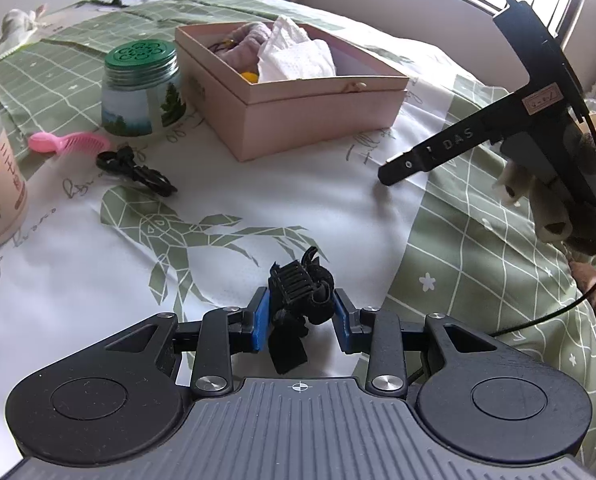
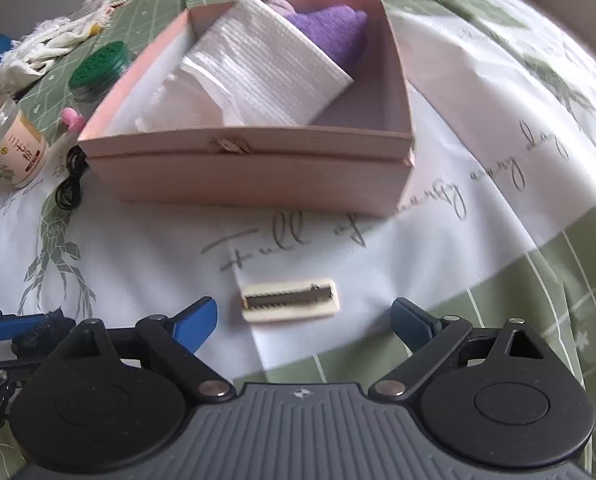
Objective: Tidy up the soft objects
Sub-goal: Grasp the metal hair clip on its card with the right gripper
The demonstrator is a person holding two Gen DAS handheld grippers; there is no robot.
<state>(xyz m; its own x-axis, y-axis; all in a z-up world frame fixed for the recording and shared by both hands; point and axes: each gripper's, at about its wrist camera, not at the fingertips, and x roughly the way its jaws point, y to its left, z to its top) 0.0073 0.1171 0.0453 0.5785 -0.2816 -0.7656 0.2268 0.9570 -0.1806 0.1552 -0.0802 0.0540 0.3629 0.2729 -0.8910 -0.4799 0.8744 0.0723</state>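
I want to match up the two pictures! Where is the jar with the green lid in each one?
Left wrist view: the glass jar with the green perforated lid stands upper left, just left of the open pink cardboard box, behind the pink plastic comb.
Right wrist view: the same jar sits at upper left, partly hidden behind the box's left wall.
Shared landmark: the pink box, holding a white textured cloth.

The box (image 1: pixel 298 104) sat on the bed (image 1: pixel 338 208), holding folded cloths (image 2: pixel 265 68). Left of the box stood a jar (image 1: pixel 139 88); before the box lay a clip (image 2: pixel 289 300), possibly a comb.
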